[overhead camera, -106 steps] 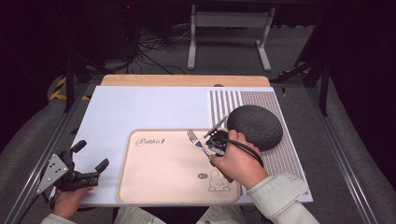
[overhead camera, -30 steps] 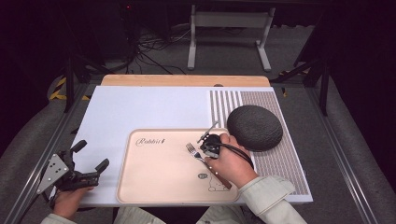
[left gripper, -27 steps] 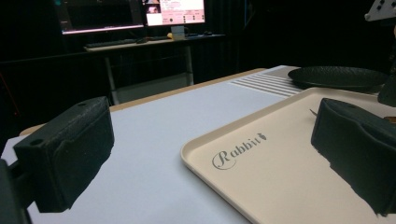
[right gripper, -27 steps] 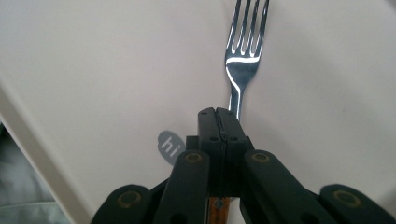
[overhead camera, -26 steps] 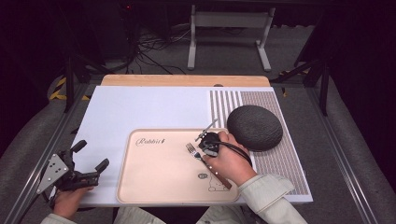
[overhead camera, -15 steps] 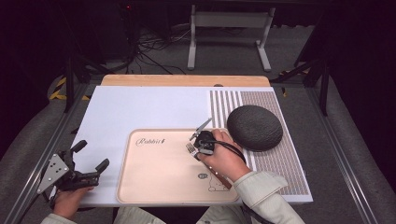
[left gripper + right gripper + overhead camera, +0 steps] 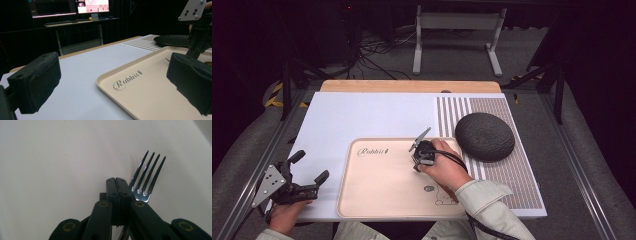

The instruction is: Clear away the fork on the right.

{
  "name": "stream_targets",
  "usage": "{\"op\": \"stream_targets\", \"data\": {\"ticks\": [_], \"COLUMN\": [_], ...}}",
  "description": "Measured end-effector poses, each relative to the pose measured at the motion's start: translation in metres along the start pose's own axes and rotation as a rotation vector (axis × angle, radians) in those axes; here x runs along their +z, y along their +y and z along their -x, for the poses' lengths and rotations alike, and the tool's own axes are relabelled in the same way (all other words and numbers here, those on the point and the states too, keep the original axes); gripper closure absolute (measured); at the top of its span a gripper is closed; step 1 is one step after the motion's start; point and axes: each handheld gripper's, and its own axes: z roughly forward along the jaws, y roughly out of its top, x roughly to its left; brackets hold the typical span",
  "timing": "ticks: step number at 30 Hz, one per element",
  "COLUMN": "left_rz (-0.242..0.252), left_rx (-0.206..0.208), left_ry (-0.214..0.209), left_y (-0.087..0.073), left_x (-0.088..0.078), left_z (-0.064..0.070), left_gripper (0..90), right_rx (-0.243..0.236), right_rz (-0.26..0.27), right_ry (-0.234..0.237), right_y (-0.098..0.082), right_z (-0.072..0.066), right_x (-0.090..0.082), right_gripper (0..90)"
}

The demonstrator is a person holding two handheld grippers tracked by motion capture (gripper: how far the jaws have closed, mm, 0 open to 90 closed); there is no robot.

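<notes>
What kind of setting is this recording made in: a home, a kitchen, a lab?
Most likely a lab or recording studio, not a home. The white table board sits in a dark room with loose floor cables, lit computer monitors on a desk behind, and hand-held black two-jaw grippers.

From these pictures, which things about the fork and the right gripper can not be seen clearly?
- Fork handle: right gripper view, hidden under the right gripper's closed fingers.
- Whether the fork touches the tray: high view, the hand covers it.
- Fork in the left gripper view: its own right finger hides most of it.
</notes>
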Motion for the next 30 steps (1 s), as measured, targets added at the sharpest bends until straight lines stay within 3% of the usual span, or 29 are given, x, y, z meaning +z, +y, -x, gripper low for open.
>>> {"op": "stream_targets", "data": {"ticks": [15, 30], "left_rz": [0.0, -0.001], "left_rx": [-0.001, -0.001], "left_ry": [-0.001, -0.002], "left_y": [0.0, 0.0], "left_x": [0.0, 0.0], "left_z": [0.0, 0.0], "left_gripper": [0.0, 0.0], "right_rx": [-0.01, 0.039], "right_rz": [-0.029, -0.026], "right_ry": [-0.016, -0.076], "right_y": [0.003, -0.002], "right_z": [0.004, 0.019], "right_x": [0.007, 0.003], "right_gripper": [90.0, 90.0]}}
